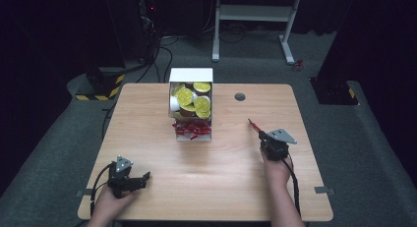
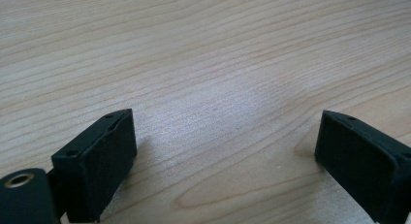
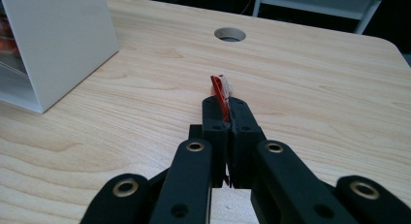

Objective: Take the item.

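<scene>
- Pale wood of the table [image 1: 216, 187] bare under the left gripper [image 1: 138, 180]; jaws spread wide in the left gripper view, nothing between them, resting low near the front left corner with the left hand [image 1: 109, 203] behind.
- Idle on that side, by the look of it: no part in the work at this point.
- Further right, at the middle of the far edge: white box [image 1: 191, 74] standing open toward the person, stacked with gold-lidded cups [image 1: 185, 96], a heap of red paper shreds [image 1: 192, 128] spilling at its front lip.
- Bulk of the shreds thus already in or at the box; packing there looks largely done, though the heap sits loose and partly over the front edge.
- Right of the box, past a stretch of bare board and near a round cable hole [image 1: 240, 97]: right gripper [image 3: 228, 105] with jaws pressed together, pinching one thin red strip [image 3: 221, 94] that sticks out beyond the tips.
- Seen from above, the same strip [image 1: 253, 125] pointing up and left from the right gripper [image 1: 259, 133], well apart from the box and low over the board; cannot tell whether its free end touches the wood.
- Judged stage: stray strip caught, not yet delivered.
- Left to do, most likely: carry it across to the heap, let go over the shreds, then check the board for any other strays; none visible around the right hand [image 1: 276, 169].
</scene>
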